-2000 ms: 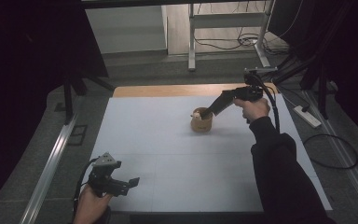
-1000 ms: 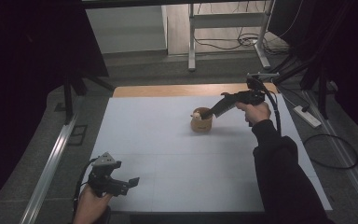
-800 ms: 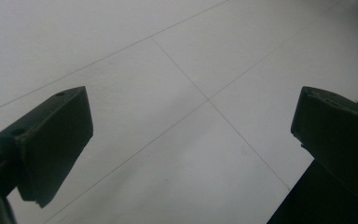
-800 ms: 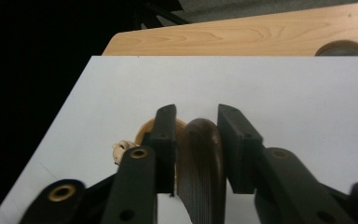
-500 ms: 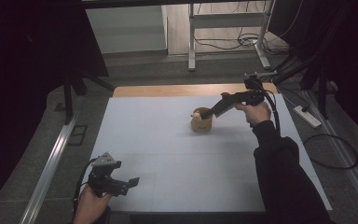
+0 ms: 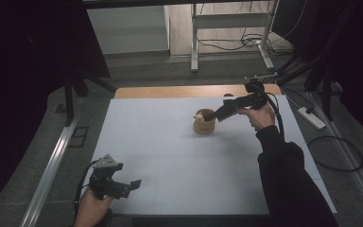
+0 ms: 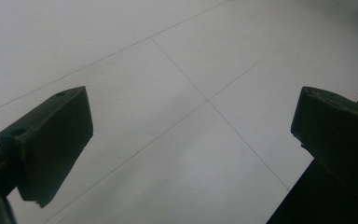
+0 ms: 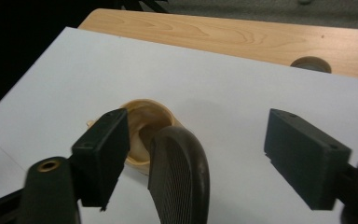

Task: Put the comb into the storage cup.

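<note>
**A:** Start with the big things. What's the layout?

**B:** A white sheet (image 6: 179, 161) covers most of a wooden table (image 6: 170, 91), leaving a bare strip of wood along the far edge. On the far right part of the sheet stands a small tan wooden cup (image 6: 204, 123), upright, mouth up.

**A:** And what's in it?

**B:** A dark ribbed handle (image 8: 179, 177) of some tool. In the right gripper view its long axis runs from the near edge of the picture up and away, its far end dipping over the cup's rim into the bowl, where a pale rounded part lies. So it leans in the cup, tilted back toward the gripper. What tool it is, I cannot tell.

**A:** The right gripper?

**B:** The right gripper (image 6: 212, 116) reaches in from the right, tips over the cup. Its jaws have just been opening and now stand spread wide; the handle rises between them, close beside the left jaw, well clear of the right one. No pad presses on it.

**A:** The left one?

**B:** The left gripper (image 6: 131, 183) sits at the near left corner, well apart from the cup. Its jaws are wide apart over bare sheet, with nothing between them.
</note>
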### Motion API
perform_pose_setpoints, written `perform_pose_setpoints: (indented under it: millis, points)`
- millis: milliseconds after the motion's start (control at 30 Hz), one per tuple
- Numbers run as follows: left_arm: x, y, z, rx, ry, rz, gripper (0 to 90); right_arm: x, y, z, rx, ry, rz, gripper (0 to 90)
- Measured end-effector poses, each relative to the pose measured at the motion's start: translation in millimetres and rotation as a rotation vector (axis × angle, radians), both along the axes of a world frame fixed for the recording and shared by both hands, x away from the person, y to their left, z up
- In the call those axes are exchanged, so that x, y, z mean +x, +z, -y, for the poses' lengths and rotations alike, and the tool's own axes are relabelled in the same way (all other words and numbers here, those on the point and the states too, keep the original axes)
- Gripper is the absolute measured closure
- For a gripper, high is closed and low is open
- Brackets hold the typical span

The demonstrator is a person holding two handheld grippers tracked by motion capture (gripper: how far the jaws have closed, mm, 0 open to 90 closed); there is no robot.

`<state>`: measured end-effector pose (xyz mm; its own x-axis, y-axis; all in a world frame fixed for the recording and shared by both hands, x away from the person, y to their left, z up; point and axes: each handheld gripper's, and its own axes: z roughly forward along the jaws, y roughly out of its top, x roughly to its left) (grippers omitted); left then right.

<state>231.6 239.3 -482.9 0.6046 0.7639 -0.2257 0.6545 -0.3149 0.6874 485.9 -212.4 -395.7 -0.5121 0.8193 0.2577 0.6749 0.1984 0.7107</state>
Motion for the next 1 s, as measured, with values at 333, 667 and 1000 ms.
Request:
perform_pose_setpoints:
  millis: [333,667,1000]
  points:
    - [0.0,-0.1,-0.1,-0.002,0.000,-0.001,0.0,-7.0,1.8,0.1,-0.033,0.037,0.050,10.5]
    - [-0.2,0.0,-0.9,-0.013,0.008,0.001,0.0,-16.5,2.2,-1.5,-0.081,0.083,0.123,3.6]
    - [-1.2,0.8,-1.5,-0.014,0.022,0.012,0.0,-24.8,-4.9,3.9,-0.097,0.092,0.154,0.2]
